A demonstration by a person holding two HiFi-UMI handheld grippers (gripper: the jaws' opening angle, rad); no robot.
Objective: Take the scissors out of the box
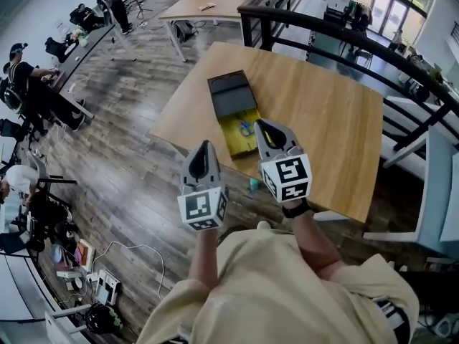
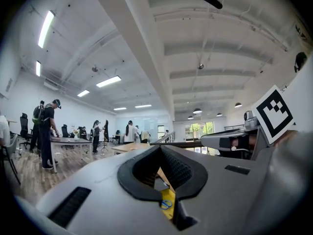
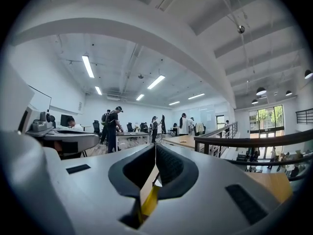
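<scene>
One box (image 1: 237,145) lies open on the wooden worktop (image 1: 323,120), with its dark lid (image 1: 231,95) spread flat beyond the yellow-lined tray. Blue-handled scissors (image 1: 245,128) rest inside that tray on the yellow lining, and neither tool touches them. The person's forearms (image 1: 315,239) reach forward side by side, each carrying its tool roughly level and aimed toward the box. In the head view the left tongs (image 1: 207,145) sit by the tray's near left corner, clenched with nothing between the jaws. The right tongs (image 1: 260,123) hang over the tray's right edge, just beside the scissors, likewise clenched and empty.
</scene>
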